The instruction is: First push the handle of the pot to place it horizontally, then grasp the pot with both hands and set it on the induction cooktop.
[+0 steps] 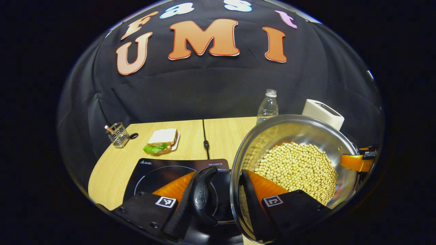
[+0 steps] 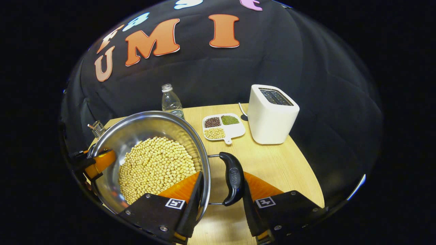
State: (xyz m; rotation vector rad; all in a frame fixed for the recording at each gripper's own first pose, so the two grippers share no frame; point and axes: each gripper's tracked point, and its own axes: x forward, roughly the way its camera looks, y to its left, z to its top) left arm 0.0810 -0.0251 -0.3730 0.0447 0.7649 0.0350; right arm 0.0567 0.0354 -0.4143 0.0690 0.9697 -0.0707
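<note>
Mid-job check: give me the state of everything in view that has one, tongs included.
Pot: upright, holding soybeans, gripped on both sides.
Left tongs: straddle rim and left handle.
Right tongs: straddle rim and right handle.
Induction cooktop: bare, beside the pot.
Bottle: upright, no cap.
Toaster: upright, slots empty.
Sectioned dish: three compartments filled.

Pot: round, polished steel, uncovered, filled with pale yellow beans (roughly half its depth). Two black side handles, one per side: one handle sits above the cooktop, the opposite handle over the desk. Induction cooktop: flat black panel with a printed ring, lying on the desk beside the pot.
</note>
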